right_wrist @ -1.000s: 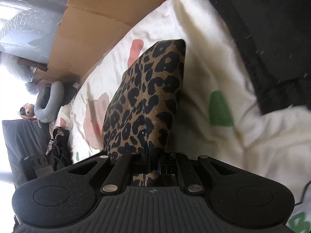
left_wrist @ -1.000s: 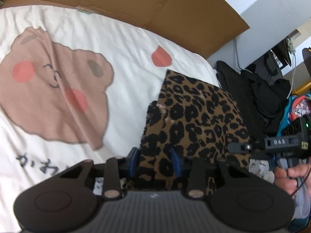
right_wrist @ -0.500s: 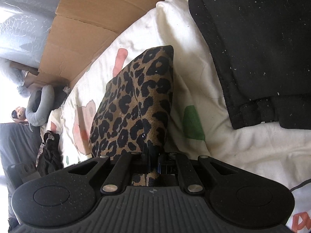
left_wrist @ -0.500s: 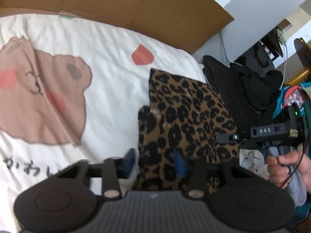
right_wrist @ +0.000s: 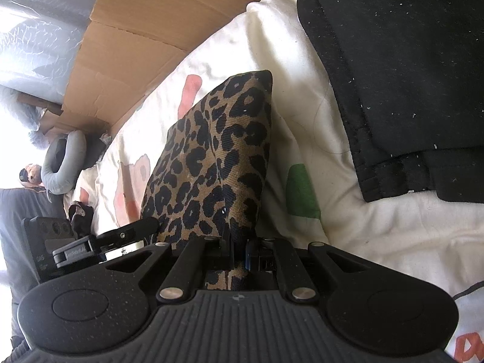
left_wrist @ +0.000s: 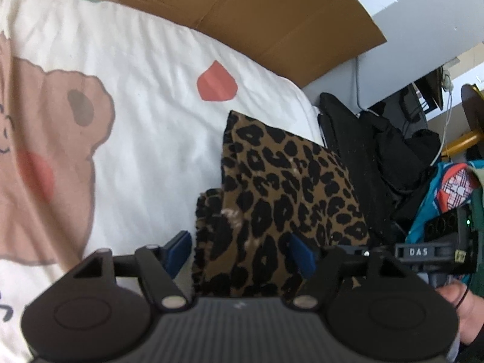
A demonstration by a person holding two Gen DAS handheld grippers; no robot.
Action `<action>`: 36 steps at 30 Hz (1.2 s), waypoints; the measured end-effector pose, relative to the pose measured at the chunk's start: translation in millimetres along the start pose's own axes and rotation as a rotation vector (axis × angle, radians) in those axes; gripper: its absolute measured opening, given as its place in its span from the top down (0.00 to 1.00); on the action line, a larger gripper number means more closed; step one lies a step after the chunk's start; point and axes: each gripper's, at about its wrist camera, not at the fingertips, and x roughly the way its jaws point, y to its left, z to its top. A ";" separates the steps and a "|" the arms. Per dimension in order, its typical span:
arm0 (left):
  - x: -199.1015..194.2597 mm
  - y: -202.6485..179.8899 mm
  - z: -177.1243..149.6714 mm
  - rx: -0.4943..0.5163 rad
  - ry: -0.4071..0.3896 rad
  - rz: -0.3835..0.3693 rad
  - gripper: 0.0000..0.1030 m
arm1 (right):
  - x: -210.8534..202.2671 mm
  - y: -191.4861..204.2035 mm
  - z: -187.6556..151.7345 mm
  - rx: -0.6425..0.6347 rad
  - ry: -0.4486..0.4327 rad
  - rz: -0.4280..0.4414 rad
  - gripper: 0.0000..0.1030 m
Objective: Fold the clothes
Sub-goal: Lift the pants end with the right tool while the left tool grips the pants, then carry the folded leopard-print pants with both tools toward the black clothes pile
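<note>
Both your grippers are chunky matte black plastic: a ribbed centre block, a round disc housing on each side, and two link arms with shiny silver pivot pins. The left gripper (left_wrist: 240,252) has blue finger pads (left_wrist: 178,248). The right gripper (right_wrist: 239,252) looks dustier, speckled white. From the left camera, its side bar reads "DAS" in white letters, with a tiny green light behind it.

Leopard-print garment (left_wrist: 290,199) — folded, brown with black spots — lies on the white bedsheet (left_wrist: 151,96).
</note>
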 end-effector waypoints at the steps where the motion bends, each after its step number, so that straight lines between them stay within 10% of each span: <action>1: 1.3 1.3 0.8 -0.007 -0.001 -0.007 0.28 | 0.3 -0.3 0.0 -0.001 0.000 0.000 0.96; 7: 8.8 5.2 6.1 -0.033 -0.002 -0.048 0.28 | 2.8 -2.7 -1.2 -0.006 0.003 -0.007 0.96; 14: 0.7 -1.3 10.7 0.013 -0.010 -0.016 0.66 | 2.3 0.0 -2.2 -0.011 0.001 -0.006 0.96; 22: 4.5 11.0 11.1 -0.056 0.018 -0.022 0.46 | 2.2 -7.0 -3.5 0.002 0.003 0.020 0.91; 36: 16.8 19.6 17.2 -0.132 0.056 -0.096 0.60 | 5.3 -37.4 -15.3 0.200 -0.026 0.191 0.84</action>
